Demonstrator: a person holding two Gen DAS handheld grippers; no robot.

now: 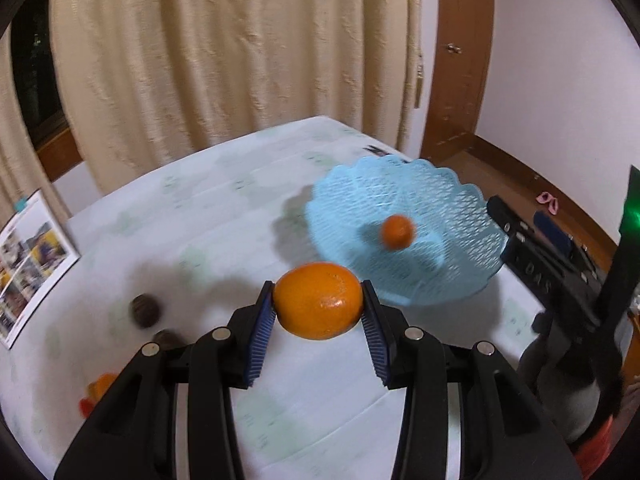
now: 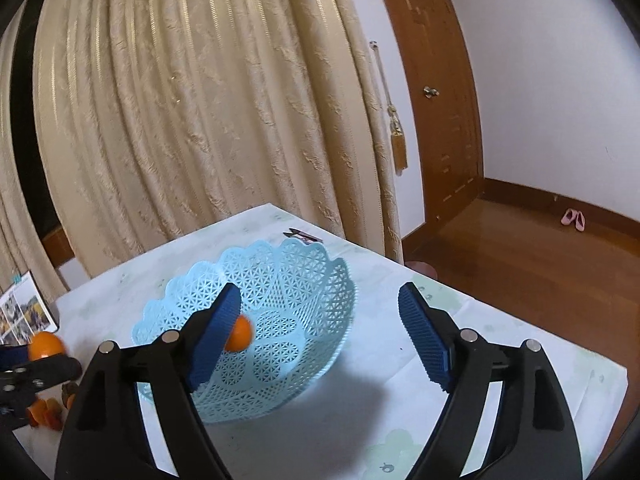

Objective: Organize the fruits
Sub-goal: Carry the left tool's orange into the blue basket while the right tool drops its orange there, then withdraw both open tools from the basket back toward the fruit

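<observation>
Under both of my hand-held grippers spreads the bench (image 1: 224, 216), covered in a pale cloth with faint green prints, and beyond its far edge hangs a cream curtain (image 2: 208, 112). Ahead and to the right of my left hand-held gripper (image 1: 319, 307) sits the light blue lattice basket (image 1: 452, 200); from my right hand-held gripper (image 2: 320, 334) the same basket lies just ahead and slightly left, under the left finger. My left hand-held gripper pinches a large orange (image 1: 319, 300) between its blue ribbed pads, lifted clear of the cloth, and it sits just short of the basket's near rim. My right hand-held gripper stands spread wide with nothing between its pads, one finger over the basket and the other out over bare cloth to the right. Far left of my left hand-held gripper a printed photo leaflet (image 1: 34, 260) lies at the bench edge. Inside the basket rests a small orange (image 1: 397, 232), near the middle of its floor, partly hidden behind my right gripper's left pad in that view. Left of my left hand-held gripper, on the cloth, lie two dark round fruits (image 1: 145, 310), too blurred to name, and lower left some orange and red scraps (image 1: 96, 394) that I cannot make out.
</observation>
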